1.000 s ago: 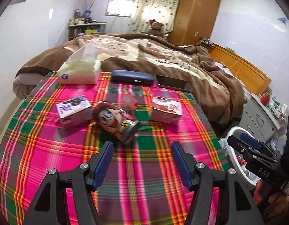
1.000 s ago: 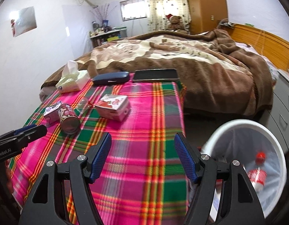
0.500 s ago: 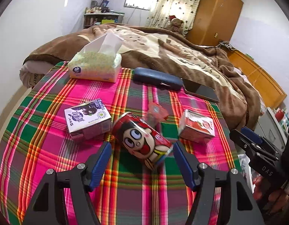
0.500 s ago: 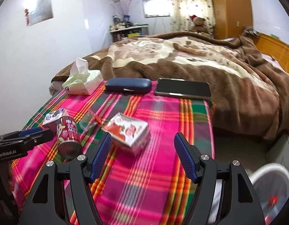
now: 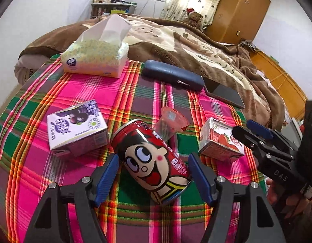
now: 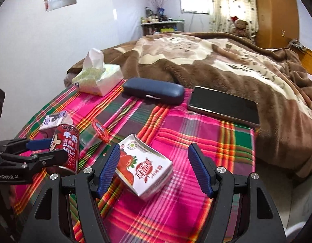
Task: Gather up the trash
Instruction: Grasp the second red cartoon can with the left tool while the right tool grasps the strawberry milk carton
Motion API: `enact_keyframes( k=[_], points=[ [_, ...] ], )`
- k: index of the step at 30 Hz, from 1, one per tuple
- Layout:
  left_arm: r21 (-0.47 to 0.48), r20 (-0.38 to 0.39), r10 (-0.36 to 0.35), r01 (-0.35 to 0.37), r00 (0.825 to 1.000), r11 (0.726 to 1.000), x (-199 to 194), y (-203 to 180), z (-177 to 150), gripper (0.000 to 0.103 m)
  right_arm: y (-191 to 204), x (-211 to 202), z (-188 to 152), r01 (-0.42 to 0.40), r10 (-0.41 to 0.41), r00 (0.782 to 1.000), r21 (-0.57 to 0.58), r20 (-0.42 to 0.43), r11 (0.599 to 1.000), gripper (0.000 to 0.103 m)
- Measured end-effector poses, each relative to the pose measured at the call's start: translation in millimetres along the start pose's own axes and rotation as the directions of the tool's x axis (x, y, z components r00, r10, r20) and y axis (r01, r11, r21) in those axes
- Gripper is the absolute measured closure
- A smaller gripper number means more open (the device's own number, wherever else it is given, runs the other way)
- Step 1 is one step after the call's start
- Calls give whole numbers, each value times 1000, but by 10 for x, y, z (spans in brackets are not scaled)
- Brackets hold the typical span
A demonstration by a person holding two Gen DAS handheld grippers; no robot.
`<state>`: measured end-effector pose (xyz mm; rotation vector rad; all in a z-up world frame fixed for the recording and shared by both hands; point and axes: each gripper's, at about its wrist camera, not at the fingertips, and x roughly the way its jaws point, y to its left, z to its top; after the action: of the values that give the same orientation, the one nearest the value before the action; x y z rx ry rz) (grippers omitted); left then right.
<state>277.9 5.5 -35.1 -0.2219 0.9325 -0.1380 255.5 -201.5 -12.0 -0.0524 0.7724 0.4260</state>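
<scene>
A red cartoon milk can [image 5: 154,162] lies on its side on the plaid tablecloth [image 5: 75,182]. My left gripper [image 5: 153,158] straddles it, jaws opening, pads beside the can and not pressing it. From the right wrist view the can [image 6: 66,141] shows between the left gripper's fingers [image 6: 52,148]. A strawberry milk carton [image 6: 143,168] lies tilted between the open fingers of my right gripper [image 6: 154,147], close to the left pad. A purple carton [image 5: 77,127] and a clear cup with a red lid [image 5: 170,121] lie just behind the can.
At the table's far edge sit a tissue pack [image 5: 95,58], a dark blue glasses case [image 5: 172,77] and a phone [image 5: 224,95]. A bed with a brown blanket [image 6: 216,64] lies beyond. The right gripper [image 5: 242,126] shows at the right edge, next to the strawberry carton [image 5: 218,141].
Both grippers have moved forward and down over the table. The can now sits between the left fingers and the carton between the right fingers. The white bin has left the right wrist view.
</scene>
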Motion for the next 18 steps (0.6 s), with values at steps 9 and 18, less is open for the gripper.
enact_keyframes(
  k=[9,18],
  points=[
    [37,-40,51,-49,998,998,71,80,-50,32,109,57,-36,-68,63,996,-83,-57,994,32],
    [62,-30,52,-50,998,997,43,154,-2,32,270,120,-116,-77,51,989,-193,-137,978,31]
  ],
)
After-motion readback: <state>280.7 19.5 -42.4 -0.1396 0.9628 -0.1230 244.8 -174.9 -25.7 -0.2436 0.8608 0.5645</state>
